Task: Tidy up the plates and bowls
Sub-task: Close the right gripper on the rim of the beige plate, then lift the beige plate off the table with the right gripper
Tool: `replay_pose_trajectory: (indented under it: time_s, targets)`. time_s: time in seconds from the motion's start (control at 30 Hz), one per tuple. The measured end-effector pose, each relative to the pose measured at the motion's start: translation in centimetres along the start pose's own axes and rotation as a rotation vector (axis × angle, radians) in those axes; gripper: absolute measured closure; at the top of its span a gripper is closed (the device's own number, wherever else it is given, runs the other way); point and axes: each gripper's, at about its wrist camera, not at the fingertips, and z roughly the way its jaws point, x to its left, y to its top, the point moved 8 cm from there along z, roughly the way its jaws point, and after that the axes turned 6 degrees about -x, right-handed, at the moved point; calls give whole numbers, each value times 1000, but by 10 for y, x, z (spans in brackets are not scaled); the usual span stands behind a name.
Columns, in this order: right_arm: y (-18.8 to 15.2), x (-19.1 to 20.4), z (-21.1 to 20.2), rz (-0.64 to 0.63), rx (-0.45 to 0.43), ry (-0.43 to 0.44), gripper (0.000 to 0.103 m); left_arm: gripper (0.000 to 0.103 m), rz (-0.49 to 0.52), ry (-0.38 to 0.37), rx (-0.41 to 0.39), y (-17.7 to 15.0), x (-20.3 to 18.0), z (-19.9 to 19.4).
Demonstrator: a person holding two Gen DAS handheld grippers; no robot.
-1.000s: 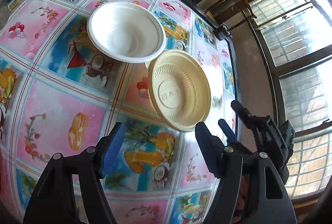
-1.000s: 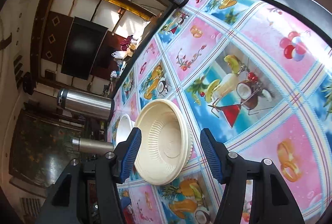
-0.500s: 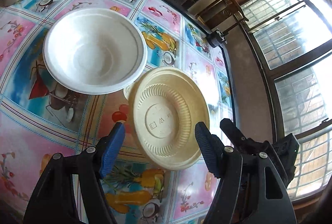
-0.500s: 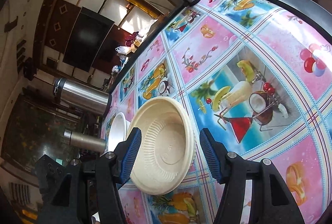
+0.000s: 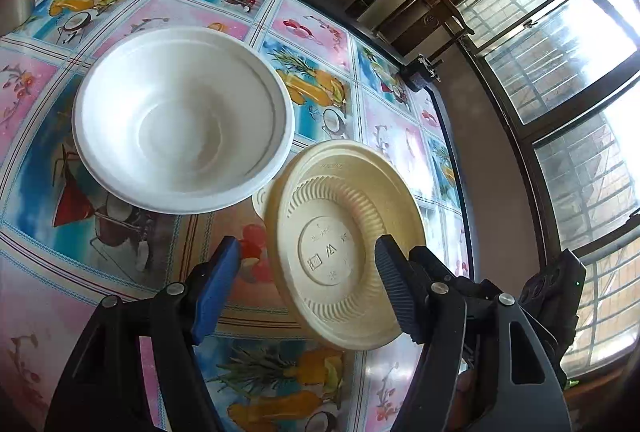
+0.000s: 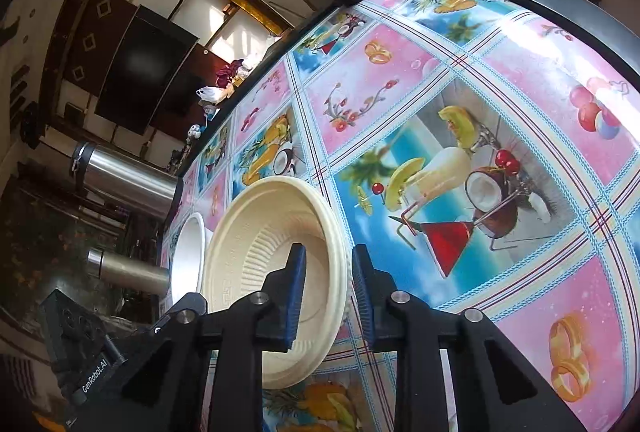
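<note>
Right tongs [image 6: 325,286] pinch the rim of the tilted cream ribbed plastic bowl [image 5: 346,246]; left tongs [image 5: 306,286] gape wide beside the white foam bowl [image 5: 182,118].

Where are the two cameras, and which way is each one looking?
Left wrist: sits on the left gripper, looks down over the table at the white bowl and cream plate; its own two open fingers show, plus the right gripper beside it.
Right wrist: sits on the right gripper, looks along the table toward the flasks; its fingers straddle the tilted plate's rim.
Shared: both see the plate, the bowl and the table.
</note>
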Motion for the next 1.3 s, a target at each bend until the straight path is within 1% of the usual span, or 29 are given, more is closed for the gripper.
replay_pose_trajectory:
  time_s: [0.07, 0.13, 0.17, 0.2, 0.23, 0.27, 0.3, 0.33, 0.37, 0.43, 0.47, 0.53, 0.77, 0.9, 1.03, 1.3]
  targets:
    - [-1, 1, 0, -1, -7, -4, 78, 39, 11, 2, -9, 0, -1, 0]
    - [0, 2, -1, -7, -16, -7, 78, 53, 24, 27, -22, 2, 2, 0]
    - [0, 2, -1, -8, -19, -8, 78, 57, 33, 44, -31, 2, 4, 0]
    - [0, 2, -1, -10, -21, -9, 78, 64, 40, 53, -34, 2, 4, 1]
    - [-1, 2, 0, -13, -19, -12, 79, 68, 46, 57, -31, 2, 5, 3]
    - [-1, 2, 1, -12, -17, -14, 79, 70, 45, 56, -27, 1, 5, 5]
    - [-2, 2, 2, -10, -17, -16, 78, 74, 44, 58, -22, 0, 6, 7]
    - [-2, 1, 3, -11, -16, -19, 79, 79, 45, 65, -20, -1, 8, 9]
    - [-2, 1, 4, -14, -16, -23, 80, 81, 50, 76, -20, -2, 9, 10]
    - [-3, 1, 5, -20, -16, -31, 86, 90, 63, 90, -24, -2, 11, 12]
    - [-3, 1, 7, -23, -14, -33, 87, 91, 68, 94, -26, -3, 11, 12]
    - [-4, 1, 8, -28, -14, -40, 93, 91, 78, 103, -29, -3, 11, 13]
    - [-6, -4, 8, -14, -11, -50, 94, 92, 130, 127, -39, -6, 4, 10]
    - [-9, -10, 3, 7, 9, -54, 94, 92, 161, 136, -43, -10, -1, 6]
    - [-17, -17, -5, 34, 42, -56, 94, 92, 217, 156, -61, -18, -9, -1]
    - [-23, -23, -18, 29, 51, -83, 94, 91, 289, 180, -76, -31, -16, -7]
